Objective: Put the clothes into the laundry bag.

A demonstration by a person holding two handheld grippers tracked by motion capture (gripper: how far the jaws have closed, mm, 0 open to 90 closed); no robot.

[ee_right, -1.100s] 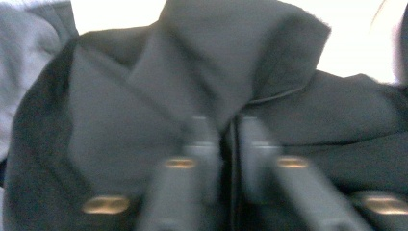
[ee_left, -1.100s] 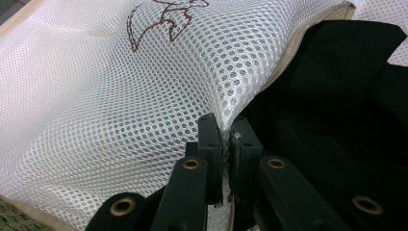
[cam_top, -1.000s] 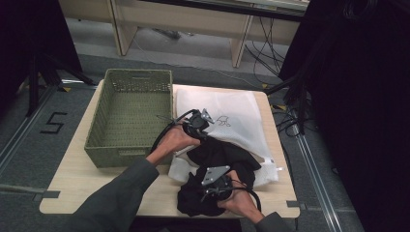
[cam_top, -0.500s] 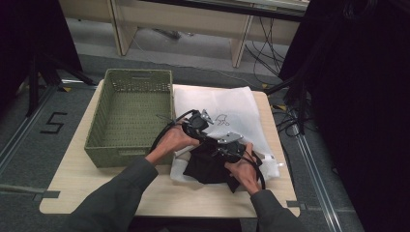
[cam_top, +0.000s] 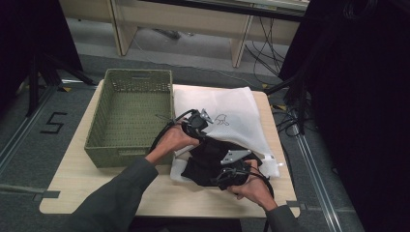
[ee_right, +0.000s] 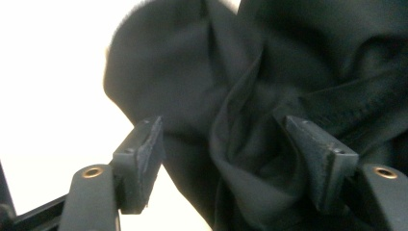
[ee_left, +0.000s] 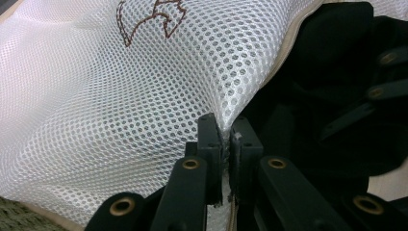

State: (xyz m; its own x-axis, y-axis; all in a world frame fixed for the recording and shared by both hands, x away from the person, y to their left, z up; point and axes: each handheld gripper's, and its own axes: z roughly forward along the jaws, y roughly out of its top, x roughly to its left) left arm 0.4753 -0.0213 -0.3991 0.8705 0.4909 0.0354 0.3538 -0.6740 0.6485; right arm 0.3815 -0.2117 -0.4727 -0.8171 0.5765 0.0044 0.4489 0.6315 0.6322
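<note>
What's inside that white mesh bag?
Black cloth pokes from the white mesh bag at its near opening, part in, part spilling out. How far in it reaches, the mesh hides.

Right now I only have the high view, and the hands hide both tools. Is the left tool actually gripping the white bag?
Observer: Yes. In the left gripper view the left tool is shut on a pinched fold of the white mesh bag, right by its beige edge.
Operator: And the right tool, has it got the black cloth?
Observer: No. The right tool has just been opening. Its jaws stand wide, and the black garment is bunched between them, but the pads aren't pressing on it.
</note>
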